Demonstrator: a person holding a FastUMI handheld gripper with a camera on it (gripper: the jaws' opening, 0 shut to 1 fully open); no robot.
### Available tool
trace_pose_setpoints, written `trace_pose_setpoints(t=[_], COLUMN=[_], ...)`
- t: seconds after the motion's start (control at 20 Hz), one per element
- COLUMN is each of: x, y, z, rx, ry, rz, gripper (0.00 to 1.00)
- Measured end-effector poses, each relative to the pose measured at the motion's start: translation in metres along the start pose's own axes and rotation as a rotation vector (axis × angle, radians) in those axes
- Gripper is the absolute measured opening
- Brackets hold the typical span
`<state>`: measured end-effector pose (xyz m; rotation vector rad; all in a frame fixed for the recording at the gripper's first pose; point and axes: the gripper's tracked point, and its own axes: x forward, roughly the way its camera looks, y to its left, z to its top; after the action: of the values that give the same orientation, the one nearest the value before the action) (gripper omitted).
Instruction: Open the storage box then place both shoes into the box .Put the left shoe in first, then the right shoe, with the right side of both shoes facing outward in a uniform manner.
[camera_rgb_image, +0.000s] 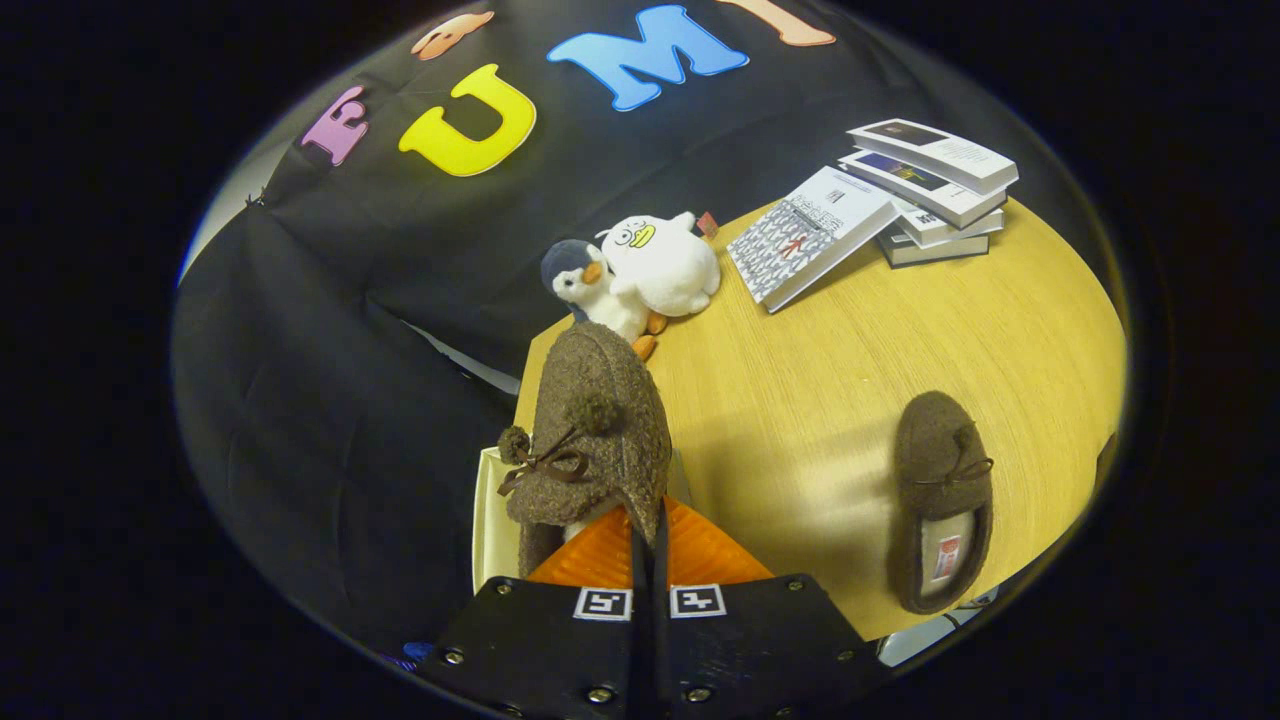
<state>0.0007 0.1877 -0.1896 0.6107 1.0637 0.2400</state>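
Claw (648, 535) pinching fuzzy pom-pom slipper (598, 440), seemingly firmly.

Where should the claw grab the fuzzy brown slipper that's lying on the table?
The claw is shut on one brown woolly slipper with pom-poms already. For the other brown woolly slipper on the wooden table, the heel-end rim by the opening looks best: it is thin enough to pinch and faces the claw. Come from above, one finger inside, one outside.

A recording booth dressed as a home: black cloth wall (330, 400), wooden table (850, 400), stacked books (935, 190), plush toys (640, 270).
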Motion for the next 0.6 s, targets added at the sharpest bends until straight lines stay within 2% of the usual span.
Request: trace_pose_setpoints(t=[0.6], x=[0.051], y=[0.082], z=[-0.043], rx=[-0.033], ry=[0.078], rz=[0.075], gripper=[0.00])
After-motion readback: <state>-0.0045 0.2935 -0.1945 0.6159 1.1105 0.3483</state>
